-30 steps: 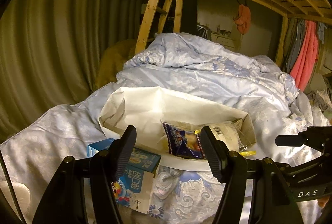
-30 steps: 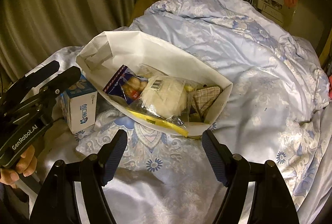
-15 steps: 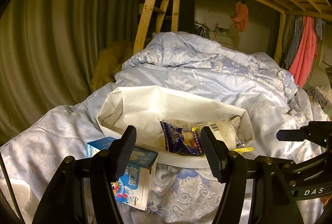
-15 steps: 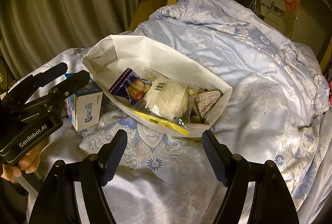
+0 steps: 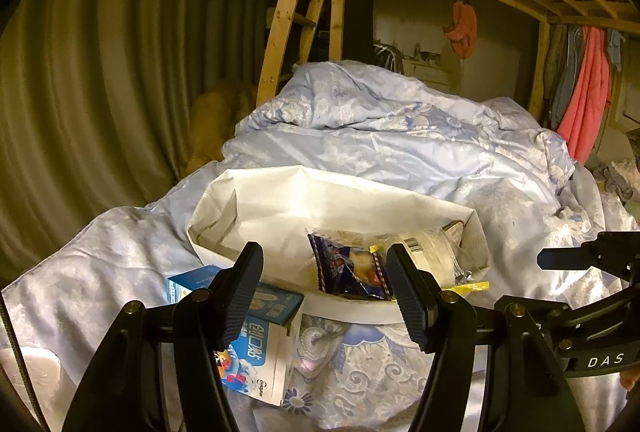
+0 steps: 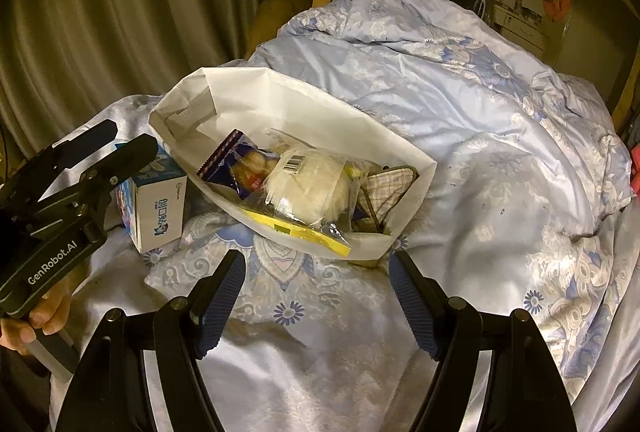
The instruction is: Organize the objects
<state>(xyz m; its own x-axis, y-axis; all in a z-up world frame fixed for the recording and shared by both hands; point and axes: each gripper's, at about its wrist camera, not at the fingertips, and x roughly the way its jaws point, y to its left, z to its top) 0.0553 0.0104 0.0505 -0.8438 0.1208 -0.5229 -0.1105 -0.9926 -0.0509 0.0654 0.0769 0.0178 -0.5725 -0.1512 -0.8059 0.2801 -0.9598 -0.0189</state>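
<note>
From my left claw, spread wide and empty, I see the box just beside the white bag on the quilt. My right claw gapes wide too, holding nothing above the quilt, near the bag's front.

"GenRobot.AI" on left gripper

A paper bag lies open on the quilt; inside it a snack packet sits left of a clear bag, with a checked pouch at the right end. A carton stands on the quilt just left of the paper bag
</note>
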